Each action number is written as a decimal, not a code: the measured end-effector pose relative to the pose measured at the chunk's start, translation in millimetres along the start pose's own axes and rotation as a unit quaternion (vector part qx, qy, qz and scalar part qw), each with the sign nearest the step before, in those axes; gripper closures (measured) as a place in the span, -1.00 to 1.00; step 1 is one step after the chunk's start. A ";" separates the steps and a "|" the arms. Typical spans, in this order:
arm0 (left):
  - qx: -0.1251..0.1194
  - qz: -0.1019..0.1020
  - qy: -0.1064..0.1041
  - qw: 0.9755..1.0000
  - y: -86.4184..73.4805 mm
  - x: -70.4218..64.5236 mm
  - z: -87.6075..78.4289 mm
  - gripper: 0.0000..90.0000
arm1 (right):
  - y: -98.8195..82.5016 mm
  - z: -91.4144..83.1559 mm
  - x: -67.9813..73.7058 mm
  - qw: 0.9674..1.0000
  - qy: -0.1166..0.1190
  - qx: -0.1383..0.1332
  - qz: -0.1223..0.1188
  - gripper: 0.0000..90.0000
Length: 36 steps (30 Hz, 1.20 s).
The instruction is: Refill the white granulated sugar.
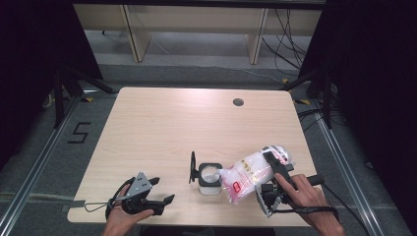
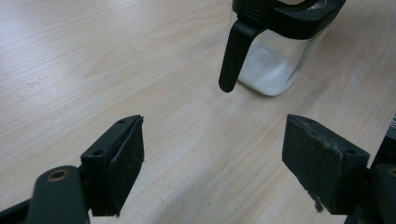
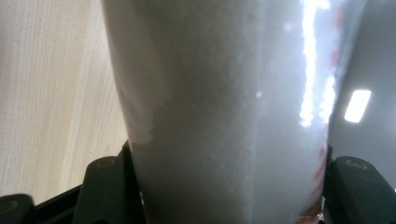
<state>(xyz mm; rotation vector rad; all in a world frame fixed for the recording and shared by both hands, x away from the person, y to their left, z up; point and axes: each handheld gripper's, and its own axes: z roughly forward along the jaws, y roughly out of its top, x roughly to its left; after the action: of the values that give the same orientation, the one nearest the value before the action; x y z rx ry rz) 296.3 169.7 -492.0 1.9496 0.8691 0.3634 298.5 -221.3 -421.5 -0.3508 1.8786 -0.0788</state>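
Observation:
A square glass jar (image 1: 209, 179) with a black rim stands near the table's front middle. Its black flap (image 1: 193, 168) sticks up at its left. In the left gripper view the jar (image 2: 275, 60) holds a shallow layer of white granules. My right gripper (image 1: 269, 169) is shut on a clear bag (image 1: 253, 172) of white granules with red print. The bag is tilted, its lower end at the jar's mouth. That bag (image 3: 224, 112) sits squeezed between the right gripper's (image 3: 224, 186) jaws. My left gripper (image 1: 164, 190) rests open left of the jar, and nothing lies within the left gripper (image 2: 215, 140).
The wooden table (image 1: 162, 123) has a round cable hole (image 1: 238, 102) at the back right. The right hand is close to the table's front right corner. Beyond the table are pale furniture legs (image 1: 133, 34) and cables on the floor.

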 end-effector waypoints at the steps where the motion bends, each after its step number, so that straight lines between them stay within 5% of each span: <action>1: 0.000 0.000 0.000 1.000 0.1 0.0 -0.1 -0.55 | -0.7 0.8 2.6 1.000 -0.009 -0.010 0.013 -0.11; 4: 0.000 0.001 0.000 1.000 0.0 0.1 -0.2 -0.55 | 0.8 -0.6 -0.9 1.000 -0.006 -0.007 -0.006 -0.11; 7: 0.000 0.000 0.000 1.000 0.0 0.1 -0.1 -0.55 | 1.0 -0.9 3.3 1.000 -0.009 -0.010 0.017 -0.11; 9: 0.000 0.000 0.000 1.000 0.0 0.1 -0.2 -0.55 | 2.4 -2.5 -1.5 1.000 -0.003 -0.005 -0.008 -0.11; 12: -0.001 0.000 0.000 1.000 0.0 0.1 -0.2 -0.55 | 2.2 -2.4 2.2 1.000 -0.007 -0.006 0.019 -0.11; 20: 0.000 0.000 0.000 1.000 0.0 0.2 -0.2 -0.55 | 8.3 -2.8 -0.1 1.000 -0.010 -0.024 -0.013 -0.11; 27: -0.001 0.011 -0.001 1.000 0.6 1.9 -0.6 -0.55 | 11.7 -2.4 4.5 1.000 -0.008 -0.027 0.008 -0.11; 31: -0.001 0.010 -0.001 1.000 0.6 1.9 -0.4 -0.55 | 11.8 -0.4 1.3 0.999 -0.007 -0.032 -0.003 -0.11; 32: -0.001 0.010 -0.001 1.000 0.6 1.9 -0.4 -0.55 | 10.7 -0.3 2.4 1.000 -0.004 -0.028 0.010 -0.11; 33: 0.000 0.010 -0.002 1.000 0.8 1.8 -0.6 -0.55 | 10.3 0.2 -0.6 1.000 0.001 -0.027 -0.004 -0.11; 34: -0.001 0.010 -0.002 1.000 0.8 1.9 -0.6 -0.55 | 8.9 1.6 3.0 0.999 -0.004 -0.026 0.019 -0.11; 36: -0.001 0.010 -0.002 1.000 0.7 1.9 -0.7 -0.55 | 7.1 2.6 0.3 1.000 0.001 -0.019 0.003 -0.11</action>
<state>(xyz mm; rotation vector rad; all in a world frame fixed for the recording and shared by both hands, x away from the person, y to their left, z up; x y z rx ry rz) 297.6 171.3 -491.3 1.9585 0.8467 0.3724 299.4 -214.3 -424.3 -0.3711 1.8846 -0.0401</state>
